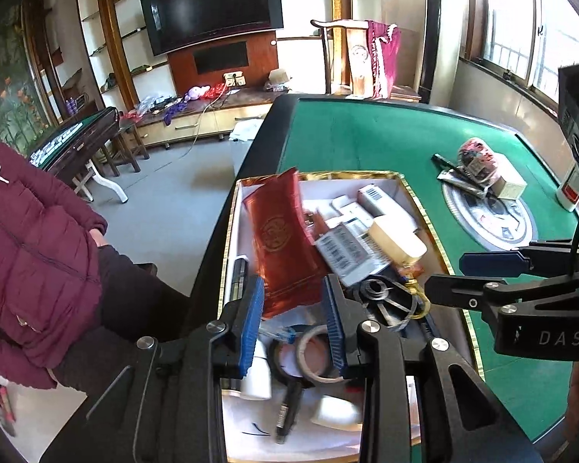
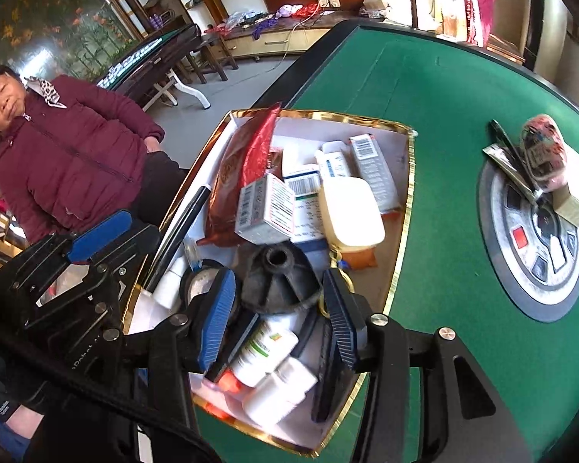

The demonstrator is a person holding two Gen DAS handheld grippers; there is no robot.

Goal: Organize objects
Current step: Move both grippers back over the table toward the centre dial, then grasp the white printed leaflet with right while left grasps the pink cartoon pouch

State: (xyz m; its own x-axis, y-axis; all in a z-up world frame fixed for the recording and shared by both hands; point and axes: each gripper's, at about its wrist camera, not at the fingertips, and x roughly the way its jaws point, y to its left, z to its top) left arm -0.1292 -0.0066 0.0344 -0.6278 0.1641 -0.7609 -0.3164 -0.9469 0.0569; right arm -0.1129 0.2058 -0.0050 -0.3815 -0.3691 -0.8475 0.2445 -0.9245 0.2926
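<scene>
Box (image 2: 399, 239), perhaps two tape rolls (image 1: 312, 355)

A living room in daylight. A large dark TV (image 1: 212, 7) hangs on a wood-panelled wall, flanked by white shelves (image 1: 108, 38) with gold trim. Below it runs a low cabinet (image 1: 212, 115) strewn with clutter. The floor (image 1: 173, 200) is grey. A green felt table (image 1: 386, 135) with a black rim fills the right side. Behind it stands a wooden chair (image 1: 339, 58) draped with a magenta cloth (image 1: 386, 58). Windows (image 1: 521, 46) on the right let in bright light. At left, a floral mural (image 1: 4, 77), a second game table (image 1: 77, 142), and a person in a maroon jacket (image 1: 38, 250).
</scene>
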